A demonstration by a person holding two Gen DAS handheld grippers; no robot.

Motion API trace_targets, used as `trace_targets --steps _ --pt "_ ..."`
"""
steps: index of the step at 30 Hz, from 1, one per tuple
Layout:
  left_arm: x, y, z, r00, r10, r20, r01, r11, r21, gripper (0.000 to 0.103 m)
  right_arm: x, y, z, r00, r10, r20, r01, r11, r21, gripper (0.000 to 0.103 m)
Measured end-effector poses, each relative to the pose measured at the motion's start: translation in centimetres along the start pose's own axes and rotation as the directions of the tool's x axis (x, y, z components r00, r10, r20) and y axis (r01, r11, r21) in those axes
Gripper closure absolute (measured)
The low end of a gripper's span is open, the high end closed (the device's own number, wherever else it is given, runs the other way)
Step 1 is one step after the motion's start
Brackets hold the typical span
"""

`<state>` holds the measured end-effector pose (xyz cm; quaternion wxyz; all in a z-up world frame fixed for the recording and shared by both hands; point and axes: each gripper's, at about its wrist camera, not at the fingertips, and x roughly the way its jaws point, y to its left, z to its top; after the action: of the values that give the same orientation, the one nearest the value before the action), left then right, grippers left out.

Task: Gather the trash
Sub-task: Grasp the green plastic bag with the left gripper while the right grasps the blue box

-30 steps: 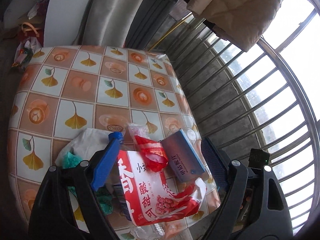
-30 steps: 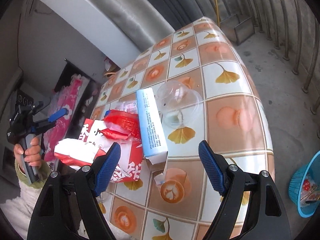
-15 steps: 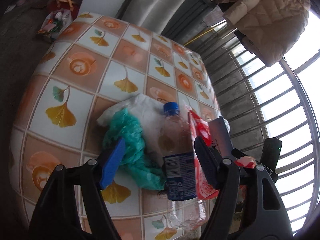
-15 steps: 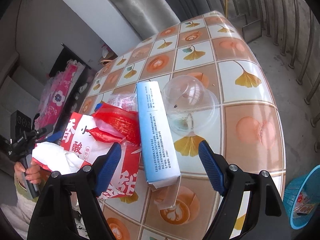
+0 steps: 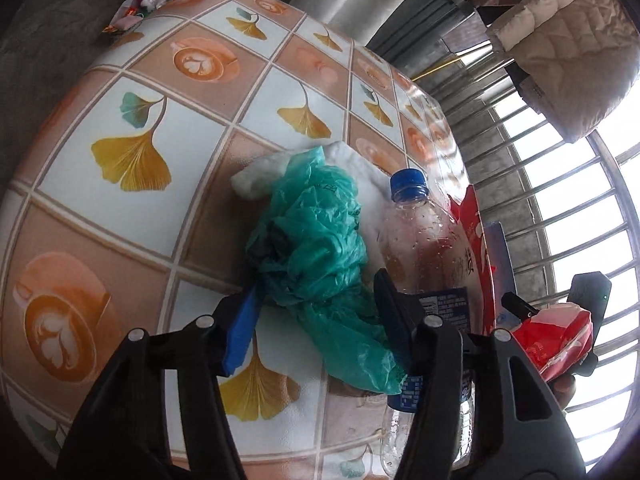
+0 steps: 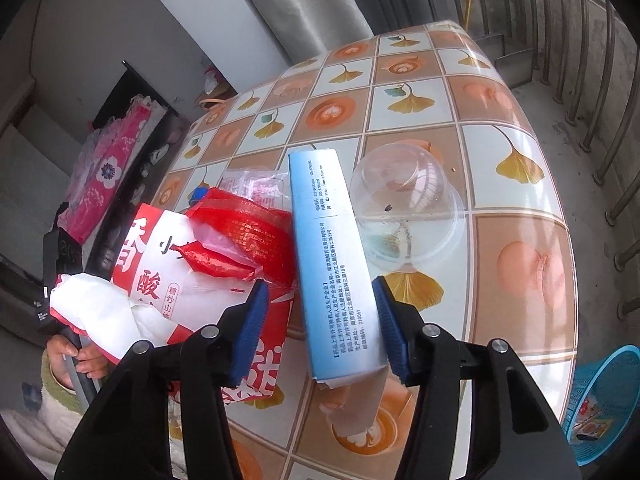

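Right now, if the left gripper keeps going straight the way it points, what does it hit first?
Most likely the crumpled green plastic bag: it already lies between the closing jaws of the left gripper. The plastic bottle sits just beside it; depth is hard to judge.

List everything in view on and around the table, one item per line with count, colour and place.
table: one, tiled orange and white cloth with ginkgo leaves, under all the litter
plastic bag: one, teal, crumpled, between the left gripper's fingers
tissue: one, white, under and behind the bag
bottle: one, clear with blue cap, lying right of the bag
snack bag: one, red and white, left of the carton
red wrapper: one, on the snack bag
carton: one, light blue, between the right gripper's fingers
dome lid: one, clear, right of the carton
basket: one, blue, on the floor
left gripper: closing around the bag
right gripper: closing around the carton
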<state>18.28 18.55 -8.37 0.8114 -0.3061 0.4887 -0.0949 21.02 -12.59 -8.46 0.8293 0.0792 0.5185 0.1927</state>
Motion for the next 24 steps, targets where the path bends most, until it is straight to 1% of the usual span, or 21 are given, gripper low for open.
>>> trace_targets --steps 2,3,4,5,7,10,17,24 --pt "-0.1 0.3 0.0 1.000 -0.005 0.007 0.005 1.000 -0.007 0.055 0.1 0.1 0.0 1.000 -0.006 -0.001 0.006 1.000 -0.004 0.056" --pt "-0.1 0.5 0.0 1.000 -0.006 0.008 0.006 1.000 -0.010 0.057 0.2 0.1 0.0 1.000 -0.009 -0.002 0.009 1.000 -0.005 0.060" --pt "-0.1 0.6 -0.1 1.000 -0.013 0.010 0.013 1.000 -0.014 0.058 0.2 0.1 0.0 1.000 -0.010 -0.003 0.010 1.000 -0.006 0.066" --pt "-0.2 0.8 -0.1 1.000 -0.018 0.012 0.018 1.000 -0.018 0.059 0.2 0.1 0.0 1.000 -0.010 -0.002 0.010 1.000 -0.008 0.069" --pt "-0.4 0.9 -0.2 1.000 -0.021 0.018 0.021 1.000 -0.015 0.060 0.0 0.3 -0.1 1.000 -0.011 0.011 0.011 1.000 -0.014 0.071" --pt "-1.0 1.0 -0.3 0.999 -0.022 0.038 0.023 1.000 -0.013 0.061 -0.7 0.7 -0.2 0.999 -0.025 0.045 0.026 0.999 -0.031 0.073" --pt "-3.6 1.0 -0.2 0.995 -0.021 0.102 0.020 1.000 0.006 0.062 -3.1 1.6 -0.6 0.993 -0.011 0.121 0.017 0.999 -0.048 0.073" --pt "-7.4 -0.7 -0.2 0.982 -0.042 0.187 0.033 0.998 0.049 0.062 -6.5 2.1 -1.2 0.980 -0.004 0.198 0.015 0.998 -0.054 0.073"
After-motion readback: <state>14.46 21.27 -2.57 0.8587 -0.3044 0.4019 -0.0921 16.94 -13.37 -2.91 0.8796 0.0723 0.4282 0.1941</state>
